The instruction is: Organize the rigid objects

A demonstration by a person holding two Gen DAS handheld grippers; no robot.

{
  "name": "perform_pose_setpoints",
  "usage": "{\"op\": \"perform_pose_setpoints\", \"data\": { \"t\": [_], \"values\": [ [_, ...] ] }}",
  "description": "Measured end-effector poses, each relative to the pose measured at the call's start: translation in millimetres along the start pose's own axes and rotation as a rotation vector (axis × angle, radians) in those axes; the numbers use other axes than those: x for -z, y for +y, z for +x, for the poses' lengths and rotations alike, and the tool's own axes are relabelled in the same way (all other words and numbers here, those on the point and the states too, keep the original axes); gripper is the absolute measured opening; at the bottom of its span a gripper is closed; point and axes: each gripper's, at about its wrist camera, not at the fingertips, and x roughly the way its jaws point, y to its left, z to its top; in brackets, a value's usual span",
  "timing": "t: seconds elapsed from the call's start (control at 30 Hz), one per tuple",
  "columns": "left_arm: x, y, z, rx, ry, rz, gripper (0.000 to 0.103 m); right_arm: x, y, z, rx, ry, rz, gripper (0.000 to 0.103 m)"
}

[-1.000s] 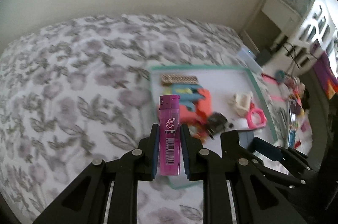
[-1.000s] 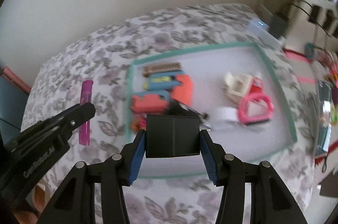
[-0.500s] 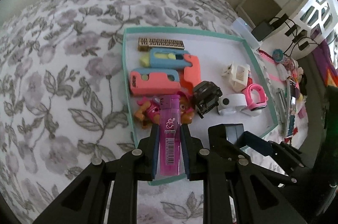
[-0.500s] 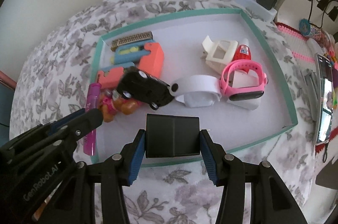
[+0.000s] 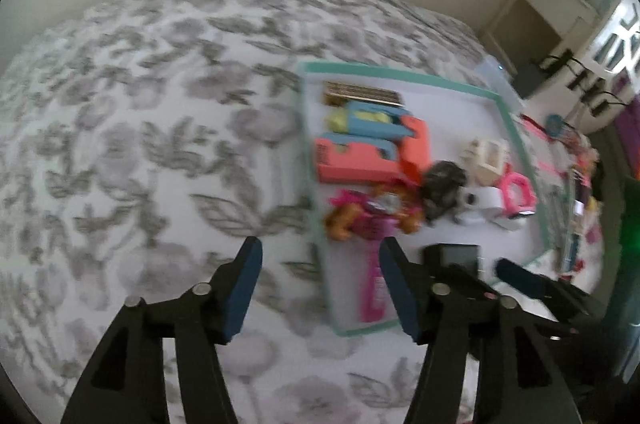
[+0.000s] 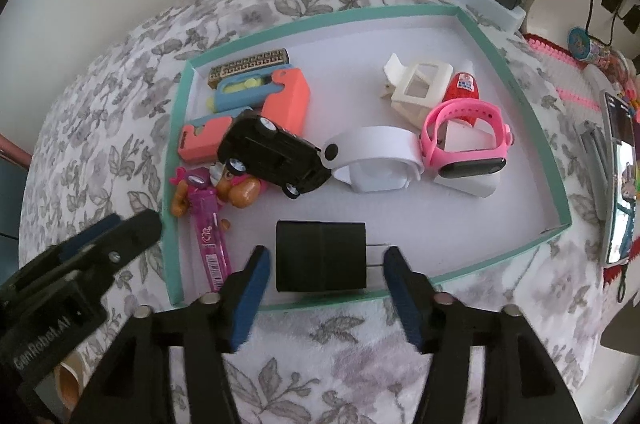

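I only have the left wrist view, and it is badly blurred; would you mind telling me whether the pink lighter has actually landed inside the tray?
Observer: Yes, the pink lighter lies flat inside the teal tray, near its left wall, its far end against the toy figure.
Operator: Thank you. Is the right hand-held gripper free of the black block?
Observer: The right hand-held gripper is opening; the black charger sits in the tray between the pads, untouched.
Operator: What is the dark blob beside the figure?
Observer: A black toy car, leaning on the coral case.
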Motion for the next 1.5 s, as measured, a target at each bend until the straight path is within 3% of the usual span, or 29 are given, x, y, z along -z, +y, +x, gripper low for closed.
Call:
{"op": "perform_pose_setpoints", "data": {
  "t": [0.03, 0.13, 0.23, 0.3, 0.4, 0.47, 0.53, 1.5],
  "values": [
    [0.6, 4.4, -1.6, -0.032, -0.009, -0.001, 0.064, 0.6, 1.1, -0.7, 0.001, -0.004, -0.006, 0.069],
    [2.3, 15.3, -2.6, -0.101, -0.024, -0.004, 0.083, 1.2, 2.5, -1.1, 0.001, -0.007, -0.015, 0.07],
    [4.7, 24.3, -4.4, -0.146, -0.042, -0.007, 0.084, 2.7, 7.6, -4.2, 0.005, -0.031, -0.039, 0.084],
    [6.7, 29.3, -6.5, -0.162, -0.053, -0.012, 0.086, 2.7, 8.8, -5.2, 0.005, -0.036, -0.045, 0.086],
    [9.0, 35.3, -10.4, -0.192, -0.068, -0.016, 0.097, 3.5, 11.0, -7.8, 0.004, -0.047, -0.056, 0.09],
    [10.1, 37.9, -13.6, -0.206, -0.078, -0.02, 0.097, 4.1, 11.9, -9.9, 0.004, -0.062, -0.06, 0.099],
    [11.5, 40.6, -17.0, -0.207, -0.084, -0.022, 0.097, 4.1, 12.2, -11.3, 0.005, -0.072, -0.062, 0.101],
    [11.9, 44.3, -34.5, -0.176, -0.125, -0.023, 0.097, -0.4, 13.6, -28.7, -0.02, -0.156, -0.058, 0.103]
  ]
}}
